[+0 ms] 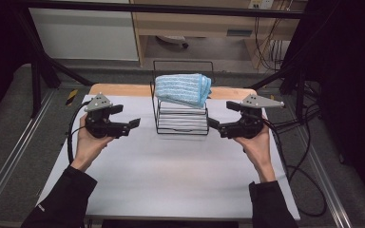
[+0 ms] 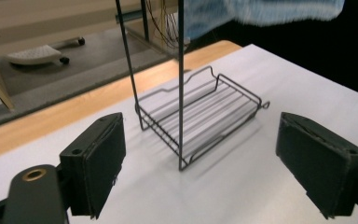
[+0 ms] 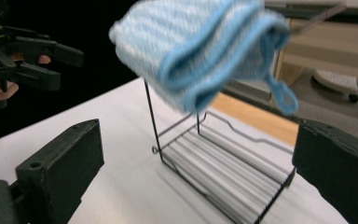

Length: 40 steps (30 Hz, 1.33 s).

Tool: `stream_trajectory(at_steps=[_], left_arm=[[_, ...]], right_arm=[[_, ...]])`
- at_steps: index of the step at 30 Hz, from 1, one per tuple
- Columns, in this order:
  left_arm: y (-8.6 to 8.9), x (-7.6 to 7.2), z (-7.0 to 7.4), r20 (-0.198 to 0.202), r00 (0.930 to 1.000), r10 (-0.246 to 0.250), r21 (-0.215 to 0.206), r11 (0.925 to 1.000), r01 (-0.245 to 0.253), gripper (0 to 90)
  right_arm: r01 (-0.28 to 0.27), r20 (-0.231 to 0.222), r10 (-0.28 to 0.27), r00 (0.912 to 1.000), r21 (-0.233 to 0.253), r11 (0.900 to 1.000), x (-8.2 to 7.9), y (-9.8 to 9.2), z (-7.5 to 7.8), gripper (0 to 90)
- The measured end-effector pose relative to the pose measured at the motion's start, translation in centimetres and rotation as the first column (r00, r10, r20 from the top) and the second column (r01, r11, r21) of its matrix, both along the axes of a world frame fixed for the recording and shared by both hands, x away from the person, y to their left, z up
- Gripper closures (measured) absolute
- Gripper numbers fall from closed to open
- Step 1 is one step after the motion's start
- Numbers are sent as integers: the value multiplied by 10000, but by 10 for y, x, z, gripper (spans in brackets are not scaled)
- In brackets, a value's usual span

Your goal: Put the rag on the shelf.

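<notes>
The person is holding the left gripper and right gripper, jaws spread and empty, either side of the black two-tier wire rack, whose top shelf is carrying the folded blue-and-white striped towel; I'd pinch both towel edges evenly, lifting straight.

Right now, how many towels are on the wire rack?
1. A folded blue striped towel lies on the upper tier of the black wire rack, mid-table between the two open grippers. The lower shelf is bare; nothing looks hidden beneath it.
</notes>
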<state>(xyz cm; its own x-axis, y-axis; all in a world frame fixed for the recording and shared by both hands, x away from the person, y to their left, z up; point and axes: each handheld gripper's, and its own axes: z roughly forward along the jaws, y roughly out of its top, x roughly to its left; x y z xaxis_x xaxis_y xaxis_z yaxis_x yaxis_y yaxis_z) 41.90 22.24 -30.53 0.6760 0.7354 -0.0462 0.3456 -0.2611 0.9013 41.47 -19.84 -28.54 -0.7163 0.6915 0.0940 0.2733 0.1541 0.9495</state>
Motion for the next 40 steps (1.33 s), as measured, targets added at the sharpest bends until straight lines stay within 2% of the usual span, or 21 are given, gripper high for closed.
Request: stream_trajectory(at_steps=[5, 13, 20, 28, 31, 34, 38, 40], left_arm=[[13, -10, -28, -270, 9996, -24, -121, 9999, 20, 152], [28, -26, -69, -500, 9983, 291, 415, 9988, -270, 150], [40, -38, -97, -669, 9971, 367, 701, 9970, -320, 152], [53, -45, -119, -1033, 9932, 543, 784, 9958, -463, 150], [54, -47, -126, -1099, 9923, 566, 863, 9951, -472, 150], [55, -50, -130, -991, 9935, 553, 1176, 9921, -435, 149], [56, -52, -132, -1070, 9929, 522, 1057, 9936, -408, 149], [56, -52, -132, -1010, 9935, 525, 1098, 9931, -413, 149]], right_arm=[[9, -473, -10, 9989, -12, 10000, -5, -11, -27, 10], [-116, -1172, 90, 9931, -213, 9997, -15, -25, -69, 8], [-87, -1635, 11, 9865, -457, 9989, -26, -40, -104, 7], [161, -2082, -266, 9777, -521, 9985, -40, -62, -137, 7], [181, -2207, -342, 9747, -747, 9970, -43, -68, -146, 7], [165, -2343, -348, 9715, -798, 9967, -45, -70, -153, 7], [82, -2457, -352, 9687, -1101, 9939, -45, -70, -158, 7], [77, -2503, -348, 9675, -1086, 9941, -45, -70, -158, 7]])
